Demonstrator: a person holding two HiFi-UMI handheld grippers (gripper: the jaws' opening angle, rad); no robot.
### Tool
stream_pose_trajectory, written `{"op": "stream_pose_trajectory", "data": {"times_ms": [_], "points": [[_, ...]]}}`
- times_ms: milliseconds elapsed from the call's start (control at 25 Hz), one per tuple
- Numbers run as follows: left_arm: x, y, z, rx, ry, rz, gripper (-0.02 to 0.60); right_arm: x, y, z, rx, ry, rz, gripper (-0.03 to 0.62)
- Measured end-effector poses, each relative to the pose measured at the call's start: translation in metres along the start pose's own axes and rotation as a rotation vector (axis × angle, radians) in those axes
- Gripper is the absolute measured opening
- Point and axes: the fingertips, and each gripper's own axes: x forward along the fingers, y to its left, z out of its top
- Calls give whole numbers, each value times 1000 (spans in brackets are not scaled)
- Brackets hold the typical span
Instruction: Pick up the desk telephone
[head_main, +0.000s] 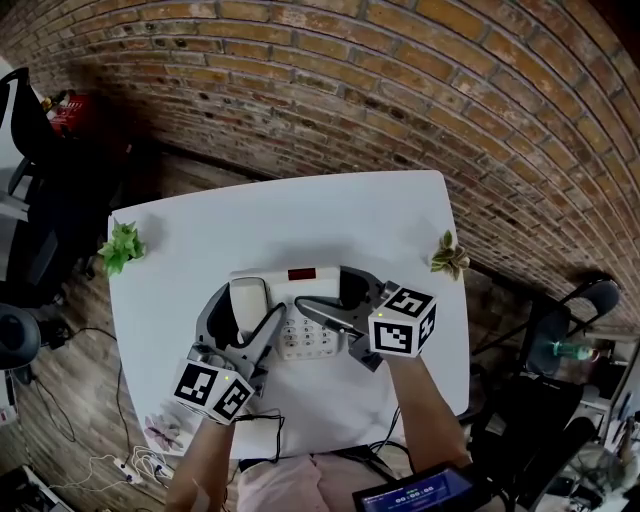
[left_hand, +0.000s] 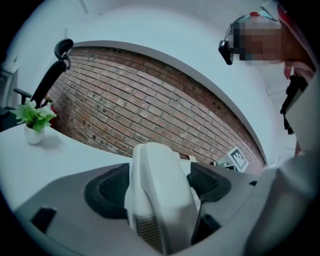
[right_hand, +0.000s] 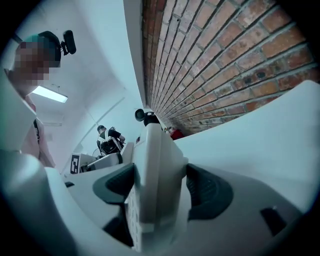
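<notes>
One broad, smooth white bench (head_main: 300, 215) with rounded corners stands before a rough brick wall (head_main: 350, 90), with open surface across its far half and a leafy potted plant at the left edge (head_main: 122, 246) and another at the right edge (head_main: 449, 254), both well apart from the grippers. Near the middle of the front edge is the boxy white plastic desk telephone (head_main: 300, 285). The left gripper (head_main: 243, 318) is clamped on its curved handset (head_main: 248, 298), and the right gripper (head_main: 338, 298) is clamped on the body's right edge.

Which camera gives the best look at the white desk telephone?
The head view: the white desk telephone, with keypad and red display, shows nearly whole. The left gripper view shows only its handset; the right gripper view, one edge.
</notes>
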Motion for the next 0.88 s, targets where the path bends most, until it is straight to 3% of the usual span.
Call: {"op": "stream_pose_trajectory", "data": {"times_ms": [160, 400, 600, 720, 880], "points": [[-8, 1, -13, -74, 72, -94, 454, -1, 4, 1, -28, -21, 21, 333], [-19, -13, -34, -99, 179, -261, 457, -4, 9, 0, -72, -40, 57, 331], [-15, -13, -36, -115, 162, -280, 456, -7, 13, -1, -98, -31, 81, 331], [-12, -13, -36, -87, 146, -278, 436, -11, 14, -2, -101, -24, 85, 330], [-12, -12, -35, -77, 117, -262, 419, -12, 12, -3, -83, -17, 45, 334]]}}
